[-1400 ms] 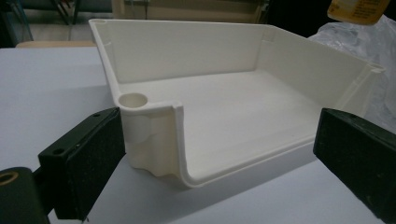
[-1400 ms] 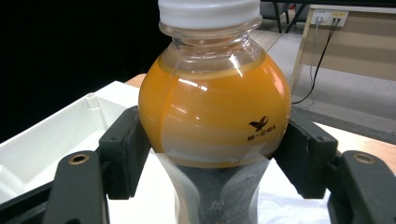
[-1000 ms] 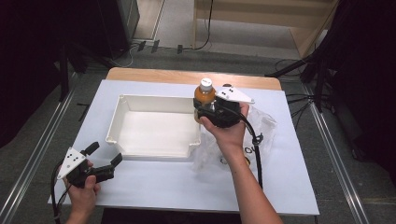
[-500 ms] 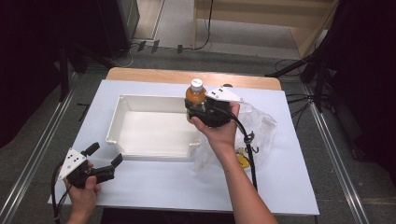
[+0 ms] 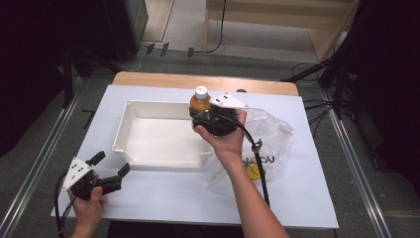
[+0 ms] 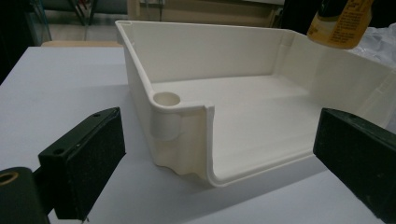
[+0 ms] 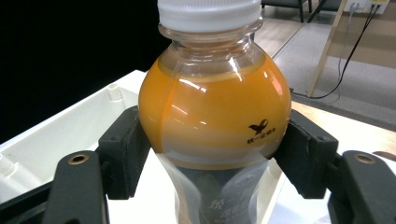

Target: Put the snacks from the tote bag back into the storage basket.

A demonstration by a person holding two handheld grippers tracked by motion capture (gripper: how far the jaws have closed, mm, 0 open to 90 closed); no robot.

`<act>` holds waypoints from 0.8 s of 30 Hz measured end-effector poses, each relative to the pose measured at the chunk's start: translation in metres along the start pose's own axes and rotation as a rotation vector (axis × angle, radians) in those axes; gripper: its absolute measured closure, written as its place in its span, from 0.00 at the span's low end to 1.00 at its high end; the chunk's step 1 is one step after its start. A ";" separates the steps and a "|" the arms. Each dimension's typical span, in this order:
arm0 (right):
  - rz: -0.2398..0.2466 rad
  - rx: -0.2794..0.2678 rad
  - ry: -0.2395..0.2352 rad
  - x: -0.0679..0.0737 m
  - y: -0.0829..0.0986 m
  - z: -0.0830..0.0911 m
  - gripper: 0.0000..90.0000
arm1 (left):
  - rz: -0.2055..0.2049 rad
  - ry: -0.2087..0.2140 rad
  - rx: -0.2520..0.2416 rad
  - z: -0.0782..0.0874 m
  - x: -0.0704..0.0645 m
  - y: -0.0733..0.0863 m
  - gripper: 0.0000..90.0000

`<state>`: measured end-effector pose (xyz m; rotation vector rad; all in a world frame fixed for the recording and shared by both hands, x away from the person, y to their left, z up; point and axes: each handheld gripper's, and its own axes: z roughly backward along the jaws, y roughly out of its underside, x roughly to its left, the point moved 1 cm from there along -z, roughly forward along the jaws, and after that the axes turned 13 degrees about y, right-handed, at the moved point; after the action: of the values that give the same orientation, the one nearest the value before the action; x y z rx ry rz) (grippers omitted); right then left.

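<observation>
The right gripper (image 5: 207,115) clamps its fingers on the juice bottle (image 7: 215,116), held upright above the white bin's (image 5: 148,163) right wall — the rounded, slick shoulder could slip. The left gripper (image 5: 110,171) rests open on the table (image 5: 307,198).

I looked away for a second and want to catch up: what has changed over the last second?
The right claw, shut on the orange drink bottle, has carried it leftward from beside the plastic bag to above the right wall of the white bin. The grip on the bottle is unchanged. The left claw stayed open at the near left of the table, and bin and bag lie as before.
</observation>
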<state>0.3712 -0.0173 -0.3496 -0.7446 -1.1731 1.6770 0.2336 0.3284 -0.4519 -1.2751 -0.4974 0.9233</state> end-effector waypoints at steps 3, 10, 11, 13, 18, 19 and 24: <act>0.004 0.008 0.002 0.002 0.002 -0.003 0.36 | -0.001 -0.001 -0.003 0.000 0.000 0.000 0.03; 0.014 0.018 -0.004 0.005 0.006 -0.008 0.36 | -0.003 -0.006 -0.002 0.000 0.000 0.000 0.03; 0.012 0.020 -0.005 0.006 0.007 -0.009 0.36 | -0.003 -0.007 -0.002 0.000 0.000 0.000 0.03; 0.015 0.023 -0.004 0.006 0.008 -0.010 0.36 | -0.002 -0.007 -0.002 0.000 0.000 0.000 0.03; 0.017 0.028 0.002 0.005 0.011 -0.012 0.36 | -0.003 -0.009 -0.003 0.000 0.000 0.000 0.03; 0.016 0.031 0.003 0.004 0.012 -0.013 0.36 | -0.003 -0.010 -0.002 0.000 0.000 0.000 0.03; 0.019 0.048 0.016 0.002 0.018 -0.016 0.36 | -0.003 -0.011 -0.003 0.000 0.000 0.000 0.03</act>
<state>0.3777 -0.0116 -0.3725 -0.7397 -1.1144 1.7058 0.2336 0.3279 -0.4520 -1.2721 -0.5091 0.9281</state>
